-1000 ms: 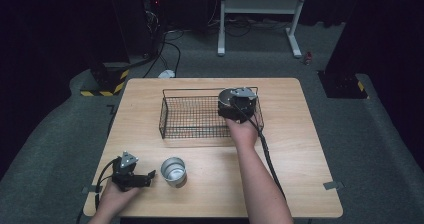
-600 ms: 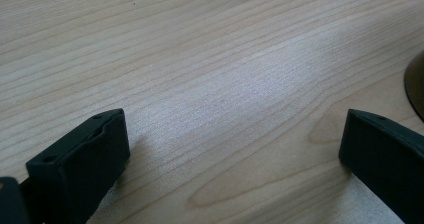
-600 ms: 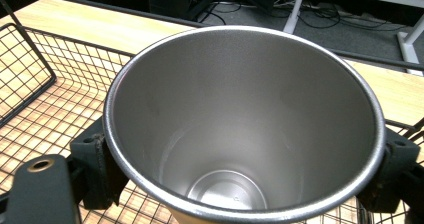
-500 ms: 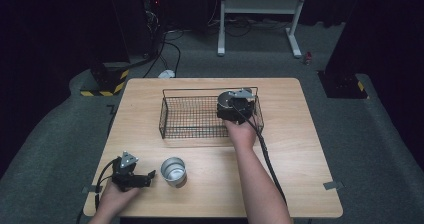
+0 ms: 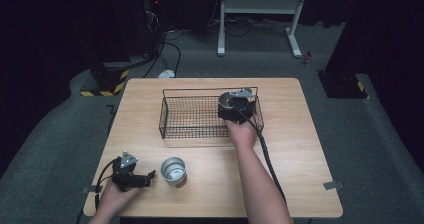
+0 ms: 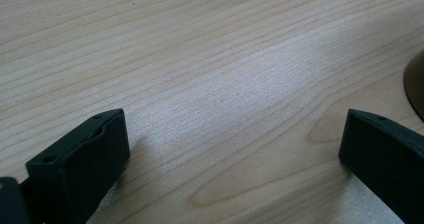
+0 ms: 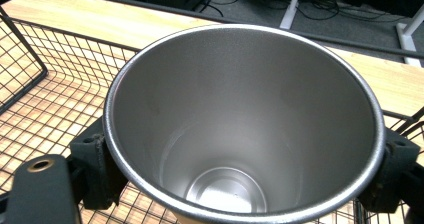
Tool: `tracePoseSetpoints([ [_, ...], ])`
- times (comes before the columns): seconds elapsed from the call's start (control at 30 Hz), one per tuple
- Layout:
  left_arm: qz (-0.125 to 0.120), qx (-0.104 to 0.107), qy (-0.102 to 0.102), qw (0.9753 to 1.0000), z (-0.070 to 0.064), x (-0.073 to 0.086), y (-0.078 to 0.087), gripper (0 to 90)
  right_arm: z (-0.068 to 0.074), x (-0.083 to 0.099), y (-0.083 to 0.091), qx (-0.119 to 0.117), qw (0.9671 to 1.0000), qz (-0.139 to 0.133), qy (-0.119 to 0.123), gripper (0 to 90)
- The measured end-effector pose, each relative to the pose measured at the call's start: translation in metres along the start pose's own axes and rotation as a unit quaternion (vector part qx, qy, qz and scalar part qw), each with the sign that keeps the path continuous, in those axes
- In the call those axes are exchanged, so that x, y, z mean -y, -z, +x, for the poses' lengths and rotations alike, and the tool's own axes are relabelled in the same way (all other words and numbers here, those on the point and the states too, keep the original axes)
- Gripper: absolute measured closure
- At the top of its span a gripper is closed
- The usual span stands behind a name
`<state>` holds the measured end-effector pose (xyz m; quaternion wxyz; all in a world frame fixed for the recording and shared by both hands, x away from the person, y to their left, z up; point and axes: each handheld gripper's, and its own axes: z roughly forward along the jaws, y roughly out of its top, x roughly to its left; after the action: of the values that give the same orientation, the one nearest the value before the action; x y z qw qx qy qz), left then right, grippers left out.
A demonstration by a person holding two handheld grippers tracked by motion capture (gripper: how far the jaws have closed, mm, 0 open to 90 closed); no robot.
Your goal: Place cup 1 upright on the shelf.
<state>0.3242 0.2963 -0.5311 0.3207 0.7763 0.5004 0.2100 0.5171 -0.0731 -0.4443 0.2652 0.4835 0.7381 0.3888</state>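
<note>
- Right gripper (image 5: 235,103) hangs over the right end of the wire basket (image 5: 200,116), its jaws clamped on a steel cup (image 7: 245,119), one against each side of the cup's wall just under the rim.
- That held cup stands upright with its mouth open to the right gripper view; its inside is bare metal down to the round bottom, and the basket's mesh floor shows below and to the left of it.
- Whether the cup's base touches the mesh cannot be told.
- Left gripper (image 5: 145,176) lies low at the front left corner of the table (image 5: 300,149), held in the person's left hand, its jaws spread wide with only bare wood grain between them in the left gripper view.
- A second steel cup (image 5: 173,171) stands upright on the table just beside the left gripper's jaw tips, near the front edge and well apart from the basket.
- The basket sits toward the back of the table, about midway between the left and right edges.
</note>
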Motion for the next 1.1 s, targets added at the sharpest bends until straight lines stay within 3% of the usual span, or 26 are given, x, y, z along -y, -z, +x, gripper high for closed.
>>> tracePoseSetpoints([
  [1.1, 0.000, 0.000, 0.001, 1.0000, -0.0004, 0.0004, 0.0002, 0.1, 0.0059, 0.0050, -0.0095, 0.000, 0.9999, 0.014, 0.005, 13.6],
])
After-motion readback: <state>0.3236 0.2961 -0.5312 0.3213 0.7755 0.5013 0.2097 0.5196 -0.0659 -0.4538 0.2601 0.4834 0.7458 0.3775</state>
